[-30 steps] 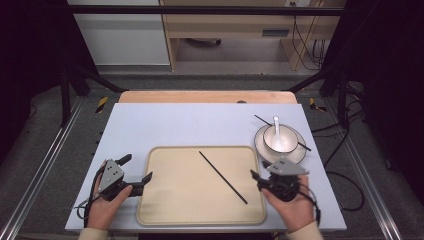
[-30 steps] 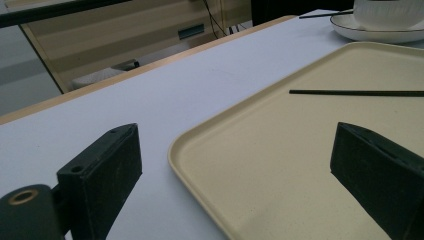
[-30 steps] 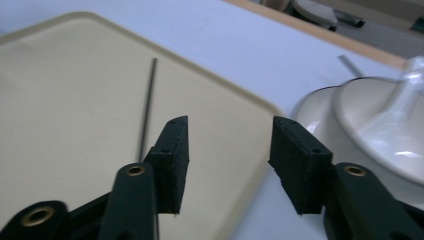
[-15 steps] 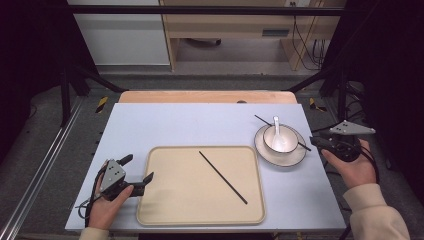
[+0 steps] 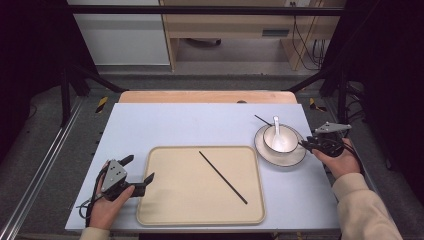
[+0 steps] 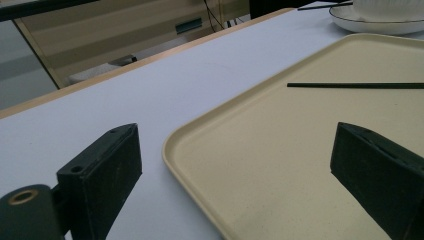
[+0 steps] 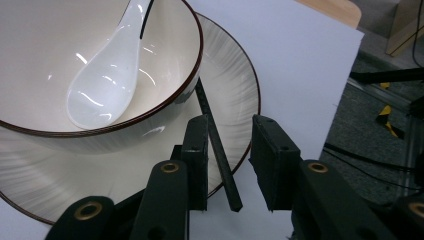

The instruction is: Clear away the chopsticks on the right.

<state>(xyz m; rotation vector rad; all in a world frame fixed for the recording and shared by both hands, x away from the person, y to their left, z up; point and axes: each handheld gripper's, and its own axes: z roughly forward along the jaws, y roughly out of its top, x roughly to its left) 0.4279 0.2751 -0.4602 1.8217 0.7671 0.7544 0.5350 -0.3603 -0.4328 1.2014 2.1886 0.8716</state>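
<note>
Since the earlier frames, my right gripper [image 5: 306, 145] has travelled from the near edge of the table, beside the tray's near right corner, out to the right edge, just beside the plate [image 5: 295, 157]; my left gripper [image 5: 137, 176] has kept its place at the tray's near left corner. My right gripper's jaws have just been closing, and in the right gripper view they stand either side of the near end of a black chopstick [image 7: 217, 150], which lies between them; the left pad is close against it, the right pad stands off with a gap, so the stick is bracketed but not pinched. This chopstick rests slanted on the plate's rim, passing beside the bowl [image 5: 272, 137] toward the table's far edge. The bowl sits on the plate near the table's right edge and holds a white spoon [image 7: 107, 85], handle pointing toward the far edge. A second black chopstick [image 5: 223, 177] lies diagonally on the beige tray [image 5: 165, 210], which occupies the near middle of the table [image 5: 200, 125]. My left gripper's jaws are spread wide, straddling the tray's left rim with nothing between them.
</note>
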